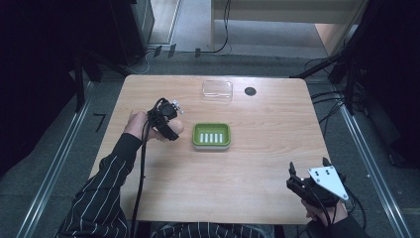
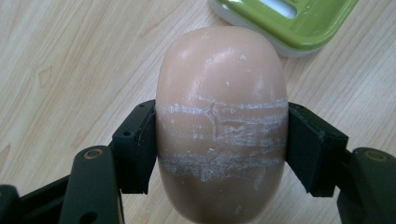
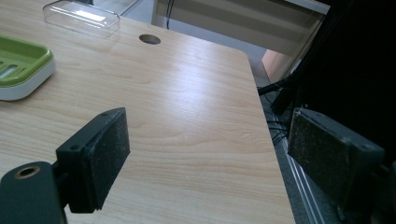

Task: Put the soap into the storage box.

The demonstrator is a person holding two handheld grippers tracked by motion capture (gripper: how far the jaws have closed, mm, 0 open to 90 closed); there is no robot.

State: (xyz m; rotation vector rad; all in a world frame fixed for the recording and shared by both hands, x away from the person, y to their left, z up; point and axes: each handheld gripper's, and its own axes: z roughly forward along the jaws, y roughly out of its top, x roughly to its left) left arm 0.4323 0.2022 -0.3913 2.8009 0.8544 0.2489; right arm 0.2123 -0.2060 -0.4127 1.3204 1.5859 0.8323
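My left gripper [image 1: 173, 130] is shut on a peach-coloured oval bar of soap [image 2: 220, 121], its two black pads pressing the soap's sides where white scuff lines run across it. In the high view the soap [image 1: 177, 126] hangs just left of a green soap dish [image 1: 211, 135] with a white base and slotted floor. A corner of that dish [image 2: 285, 21] lies just beyond the soap. My right gripper [image 1: 308, 171] is open near the table's front right corner with nothing between its jaws [image 3: 205, 154]. The dish [image 3: 21, 65] lies far to its left.
A clear plastic lid [image 1: 217, 90] lies at the back of the wooden table [image 1: 267, 148], next to a round cable hole [image 1: 250, 91]. The lid [image 3: 81, 17] and the hole [image 3: 150, 39] also lie far ahead of my right gripper. The table's right edge drops to cables on the floor.
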